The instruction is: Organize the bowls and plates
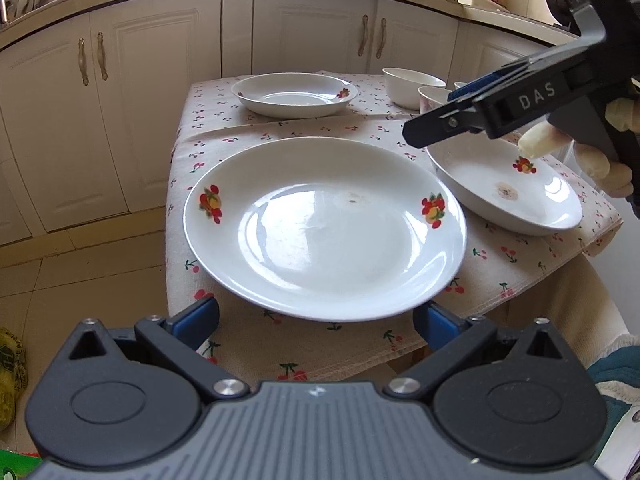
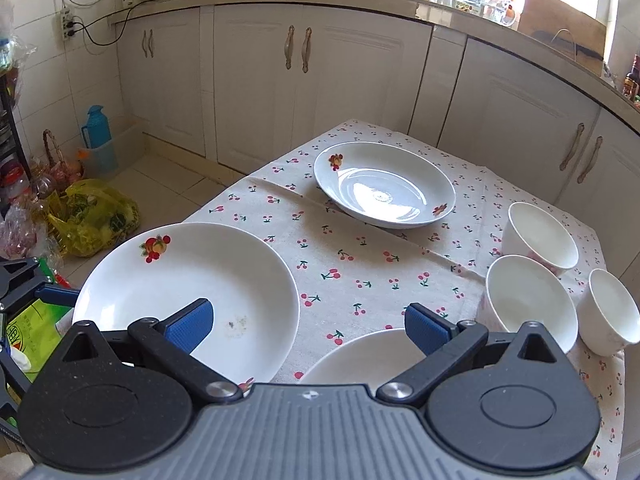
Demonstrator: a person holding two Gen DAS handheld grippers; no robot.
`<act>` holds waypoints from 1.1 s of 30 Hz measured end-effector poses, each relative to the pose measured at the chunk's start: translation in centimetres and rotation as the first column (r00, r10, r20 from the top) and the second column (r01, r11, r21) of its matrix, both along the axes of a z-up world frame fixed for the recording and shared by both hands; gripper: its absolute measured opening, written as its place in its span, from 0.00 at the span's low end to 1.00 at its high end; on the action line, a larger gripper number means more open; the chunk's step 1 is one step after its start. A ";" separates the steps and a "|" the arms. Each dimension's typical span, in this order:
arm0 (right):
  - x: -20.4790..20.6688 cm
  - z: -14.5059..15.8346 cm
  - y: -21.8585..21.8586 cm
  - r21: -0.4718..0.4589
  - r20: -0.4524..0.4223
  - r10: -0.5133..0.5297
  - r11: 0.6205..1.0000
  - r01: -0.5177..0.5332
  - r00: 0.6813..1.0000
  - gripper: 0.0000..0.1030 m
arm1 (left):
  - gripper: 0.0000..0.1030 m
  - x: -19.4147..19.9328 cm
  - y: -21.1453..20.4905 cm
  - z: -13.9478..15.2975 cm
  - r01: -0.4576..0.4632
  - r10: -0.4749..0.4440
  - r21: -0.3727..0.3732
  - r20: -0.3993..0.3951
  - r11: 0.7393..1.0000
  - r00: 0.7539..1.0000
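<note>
Three white plates with fruit prints lie on a cherry-print tablecloth (image 1: 320, 128). The large near plate (image 1: 324, 228) lies just beyond my open left gripper (image 1: 316, 320); it also shows in the right wrist view (image 2: 188, 280). A second plate (image 1: 504, 188) lies at the right, under my right gripper (image 1: 432, 124), whose near rim shows in the right wrist view (image 2: 360, 352). My right gripper (image 2: 308, 322) is open and empty above it. A third plate (image 1: 294, 94) (image 2: 384, 184) lies at the far side. Three white bowls (image 2: 538, 234) (image 2: 528, 300) (image 2: 608, 308) stand at the right.
White kitchen cabinets (image 2: 256, 80) and a countertop run behind the table. A yellow bag (image 2: 92, 216) and a blue flask (image 2: 96, 124) are on the tiled floor at the left. The table's left edge (image 1: 172, 200) drops to the floor.
</note>
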State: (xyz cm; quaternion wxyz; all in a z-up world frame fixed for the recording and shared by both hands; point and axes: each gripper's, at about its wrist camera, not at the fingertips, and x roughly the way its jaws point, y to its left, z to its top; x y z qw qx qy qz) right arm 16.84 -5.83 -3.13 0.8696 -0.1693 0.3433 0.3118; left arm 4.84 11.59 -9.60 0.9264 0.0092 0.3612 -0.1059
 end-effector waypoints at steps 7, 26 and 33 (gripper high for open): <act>1.7 -1.5 1.7 -0.036 -0.064 0.100 0.994 -0.102 0.993 1.00 | 0.99 0.6 0.2 -0.5 0.071 -0.072 0.033 0.014 0.997 0.997; 6.8 -4.1 4.9 -0.016 -0.281 0.254 0.963 -0.269 0.925 0.68 | 0.99 1.6 0.9 -0.4 0.144 -0.144 0.037 0.001 0.989 0.990; 7.9 -4.5 5.1 0.037 -0.340 0.271 0.961 -0.276 0.900 0.66 | 0.99 1.5 1.0 -0.3 0.156 -0.156 0.053 0.003 0.986 0.988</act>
